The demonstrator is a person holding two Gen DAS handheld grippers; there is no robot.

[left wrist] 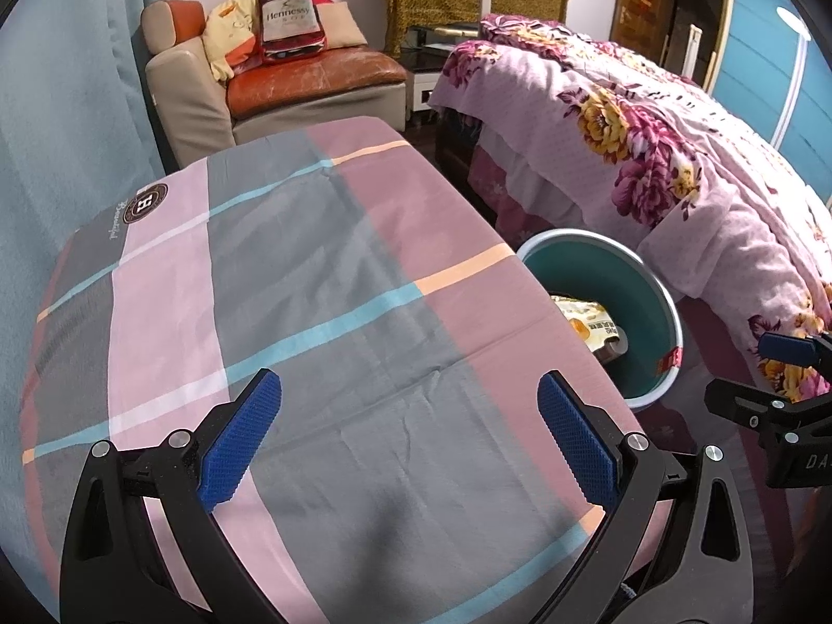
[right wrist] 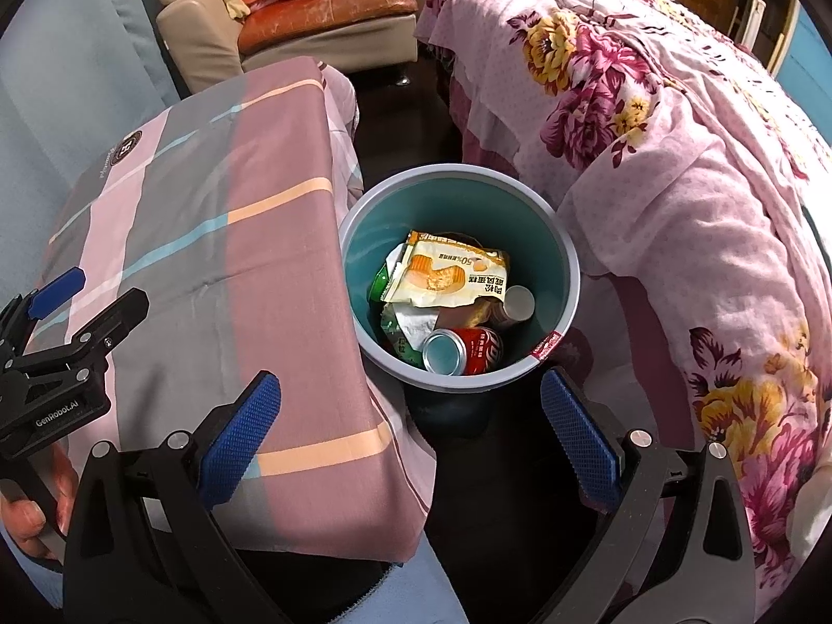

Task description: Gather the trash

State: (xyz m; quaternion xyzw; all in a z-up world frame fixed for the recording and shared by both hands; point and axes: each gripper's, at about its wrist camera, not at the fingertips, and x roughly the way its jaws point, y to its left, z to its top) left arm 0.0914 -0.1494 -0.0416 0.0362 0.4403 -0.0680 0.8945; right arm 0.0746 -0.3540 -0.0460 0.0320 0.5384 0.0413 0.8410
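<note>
Left gripper point(left wrist: 409, 390) spread wide, blue pads apart and gripping nothing, hovering over the near half of a table draped in a checked cloth point(left wrist: 291, 281) of pink, grey, pale blue and peach bands, with a round dark emblem near its far left corner. Right gripper point(right wrist: 411, 395) likewise wide open and empty, poised just above the near rim of a round bin point(right wrist: 567, 281), pale grey outside and teal inside, standing on the dark floor in the gap between the table on the left and a bed on the right. Inside the bin: a crumpled yellow and white snack wrapper point(right wrist: 447, 273) on top; a red drink can point(right wrist: 463, 349) lying on its side toward the near edge, silver end facing left; a small bottle with a white cap point(right wrist: 517, 304) on the right; green packaging point(right wrist: 403, 340) tucked beneath on the left. A small red label on the bin's near right rim. Bed covered by a pink quilt point(right wrist: 676, 197) printed with magenta and yellow flowers, its edge hanging just beside the bin's right rim. At the lower left of the right wrist view, a hand point(right wrist: 28, 515) wrapped around the black handle of the left gripper. Far across the room, a tan and orange sofa point(left wrist: 312, 73) carrying cushions and a bottle-shaped pillow point(left wrist: 288, 21), against a pale blue curtain point(left wrist: 67, 119) on the left.
</note>
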